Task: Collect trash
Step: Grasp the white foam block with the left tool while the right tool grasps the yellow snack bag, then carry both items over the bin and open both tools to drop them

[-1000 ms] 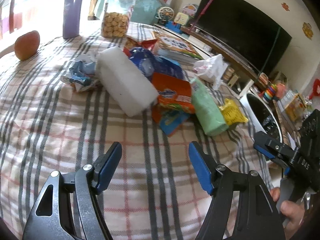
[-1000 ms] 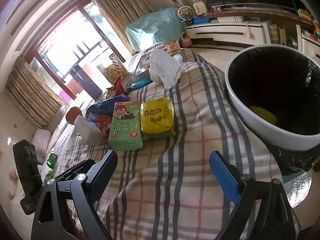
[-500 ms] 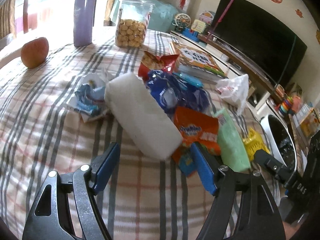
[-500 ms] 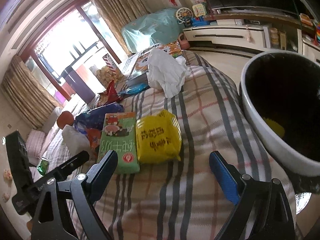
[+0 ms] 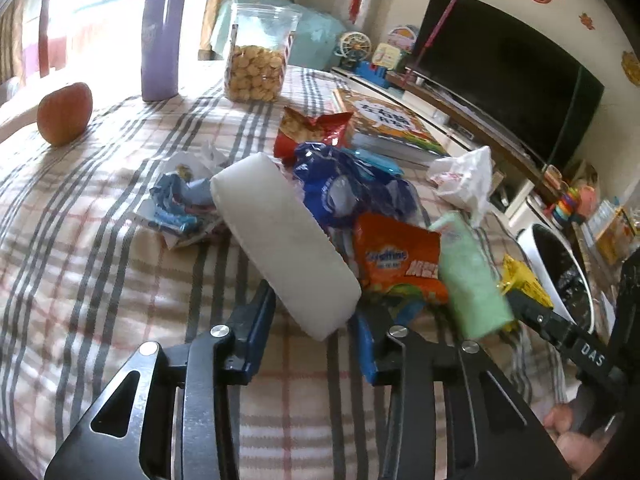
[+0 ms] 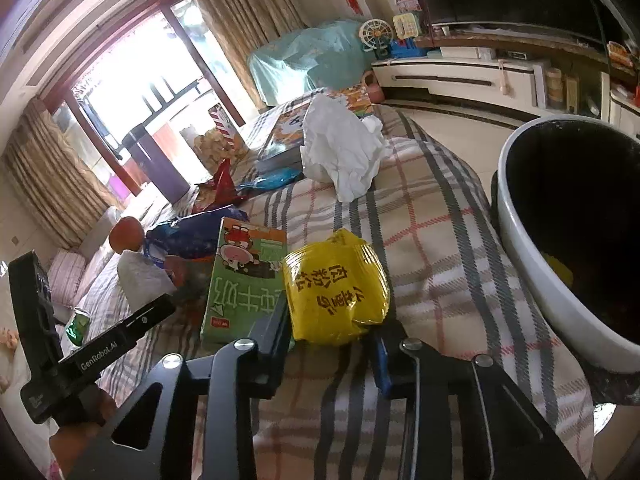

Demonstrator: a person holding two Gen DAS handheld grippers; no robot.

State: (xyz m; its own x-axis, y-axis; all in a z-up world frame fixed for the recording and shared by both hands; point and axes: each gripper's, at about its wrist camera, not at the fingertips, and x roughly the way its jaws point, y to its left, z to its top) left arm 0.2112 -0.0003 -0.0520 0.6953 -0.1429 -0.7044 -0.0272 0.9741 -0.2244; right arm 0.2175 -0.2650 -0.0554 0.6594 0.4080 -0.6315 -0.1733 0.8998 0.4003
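On the plaid tablecloth [image 5: 100, 272] in front of me, my left gripper [image 5: 316, 320] has its blue-padded jaws spread on either side of the near end of a white foam block [image 5: 280, 240], not yet pinching it as far as I can tell. My right gripper [image 6: 332, 336] is likewise spread around the near edge of a yellow snack packet [image 6: 336, 288], the pads close to its sides but apparently not squeezing. To do this well, I judge each jaw should slide a little further along its item before closing, so the block does not pivot out and the soft packet does not slip free. A white trash bin [image 6: 520, 248] with a dark liner stands just past the table edge on my right, near the packet. Other litter crowds the work: a green milk carton [image 6: 244, 280] lies touching the packet's left side, an orange wrapper [image 5: 396, 260] and a blue bag [image 5: 344, 188] press against the block, and a crumpled white bag [image 6: 344, 152] sits further back. An apple [image 5: 64, 114], a purple flask [image 5: 160, 40] and a biscuit jar [image 5: 256, 56] stand well apart and look like keepers.
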